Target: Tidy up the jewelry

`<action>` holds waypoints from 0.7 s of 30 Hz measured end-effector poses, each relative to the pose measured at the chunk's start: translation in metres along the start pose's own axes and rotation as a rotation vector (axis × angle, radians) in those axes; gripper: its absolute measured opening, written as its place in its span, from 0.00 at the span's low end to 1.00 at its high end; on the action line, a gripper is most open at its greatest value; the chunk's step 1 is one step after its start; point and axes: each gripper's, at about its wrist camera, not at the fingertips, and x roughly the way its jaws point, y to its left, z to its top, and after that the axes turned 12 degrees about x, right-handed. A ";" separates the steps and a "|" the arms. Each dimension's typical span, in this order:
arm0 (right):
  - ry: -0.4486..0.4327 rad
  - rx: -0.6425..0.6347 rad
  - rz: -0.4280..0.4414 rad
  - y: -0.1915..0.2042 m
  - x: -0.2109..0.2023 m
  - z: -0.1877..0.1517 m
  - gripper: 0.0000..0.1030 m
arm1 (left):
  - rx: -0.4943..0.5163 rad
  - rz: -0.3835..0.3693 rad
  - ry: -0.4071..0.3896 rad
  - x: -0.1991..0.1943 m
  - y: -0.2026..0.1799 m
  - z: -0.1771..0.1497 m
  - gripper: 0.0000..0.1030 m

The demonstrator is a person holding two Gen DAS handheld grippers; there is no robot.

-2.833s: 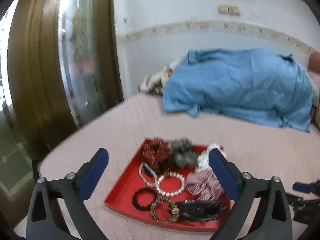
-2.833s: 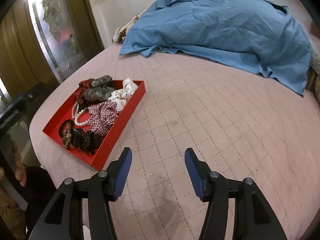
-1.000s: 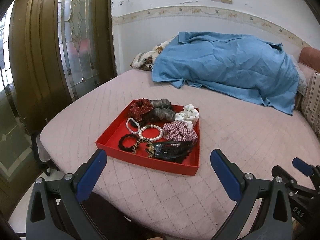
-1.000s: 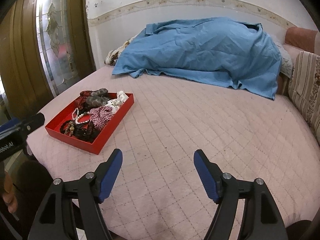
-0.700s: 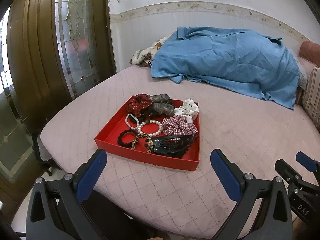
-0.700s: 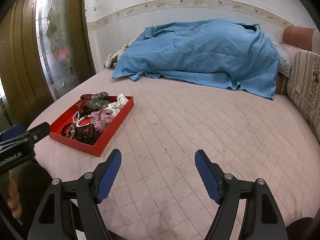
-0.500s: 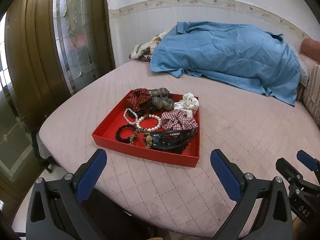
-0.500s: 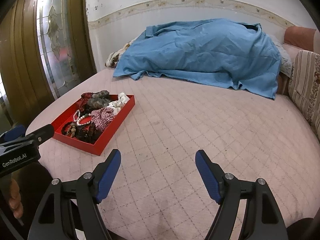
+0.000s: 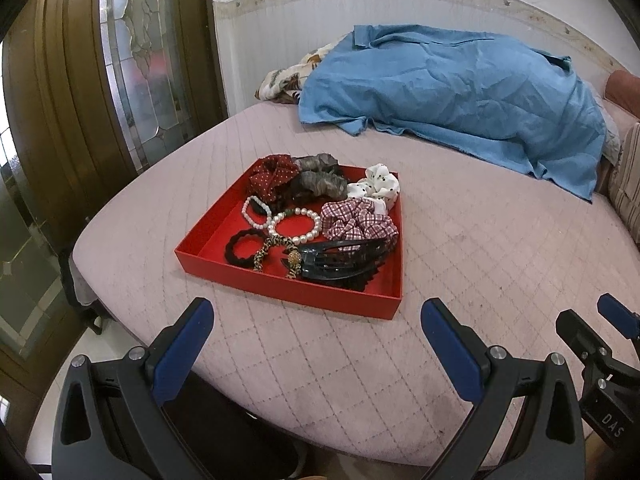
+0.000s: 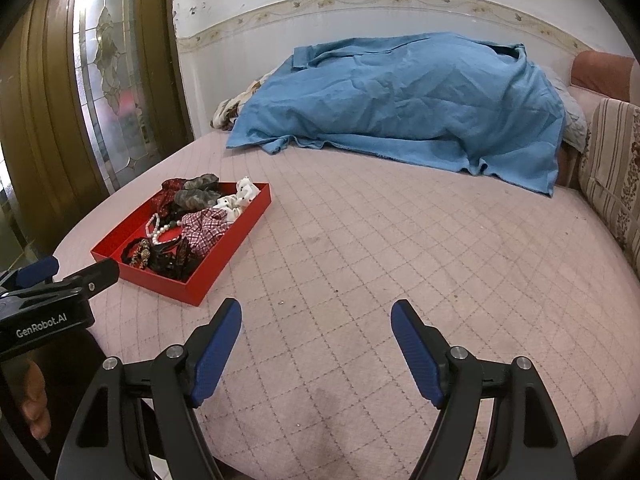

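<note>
A red tray lies on the pink quilted bed, near its left front corner. In it are a pearl bracelet, a black hair tie, a black claw clip, a checked scrunchie, a white dotted scrunchie, a red dotted one and grey ones. My left gripper hangs open just short of the tray's near wall, empty. My right gripper is open over bare quilt to the right of the tray, empty.
A rumpled blue blanket covers the far side of the bed. A wooden door with patterned glass stands at the left. Striped cushions line the right edge. The quilt right of the tray is bare.
The left wrist view has tipped slightly and the tray sits a little nearer and more centred between the left fingers. The right gripper has stayed still and open.
</note>
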 end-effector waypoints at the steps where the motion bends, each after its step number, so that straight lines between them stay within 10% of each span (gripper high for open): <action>1: 0.001 -0.001 0.000 0.001 0.000 0.000 0.79 | 0.002 -0.001 0.002 0.000 -0.001 0.000 1.00; 21: 0.001 -0.016 -0.002 0.007 0.000 -0.003 0.79 | -0.002 -0.023 0.038 0.006 -0.002 -0.003 1.00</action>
